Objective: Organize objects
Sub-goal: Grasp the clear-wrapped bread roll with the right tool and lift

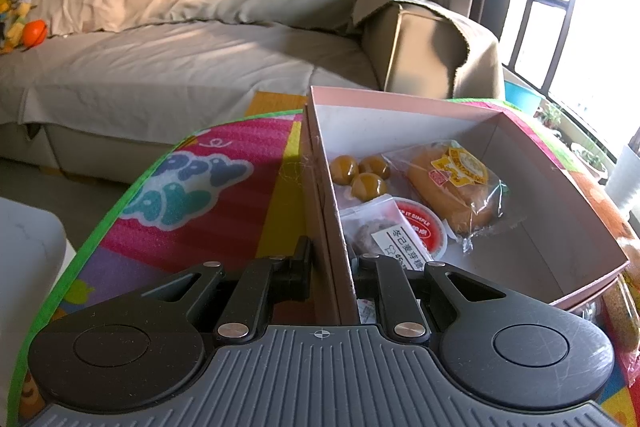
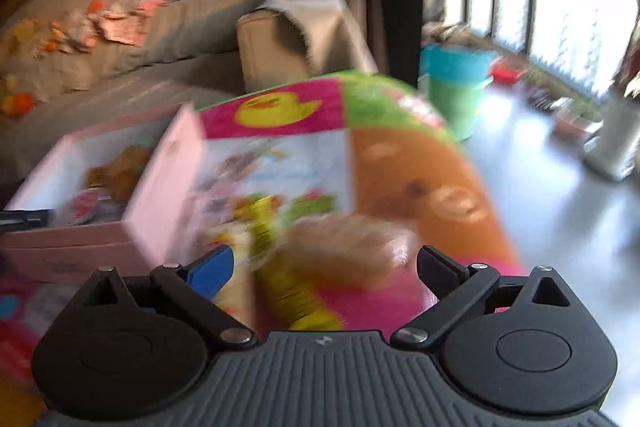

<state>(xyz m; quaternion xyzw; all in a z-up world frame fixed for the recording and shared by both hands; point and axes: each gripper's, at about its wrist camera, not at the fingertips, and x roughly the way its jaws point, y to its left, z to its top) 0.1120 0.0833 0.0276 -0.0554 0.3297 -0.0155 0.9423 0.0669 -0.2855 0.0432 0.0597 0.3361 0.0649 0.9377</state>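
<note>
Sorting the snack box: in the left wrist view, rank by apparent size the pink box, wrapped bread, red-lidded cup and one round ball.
1. Pink box
2. Wrapped bread
3. Red-lidded cup
4. Round ball, though it lies farther from the camera

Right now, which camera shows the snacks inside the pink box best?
The left wrist view: sharp and close, showing the wrapped bread inside the pink box. The right wrist view is motion-blurred, with the box off to the left and its contents indistinct.
</note>
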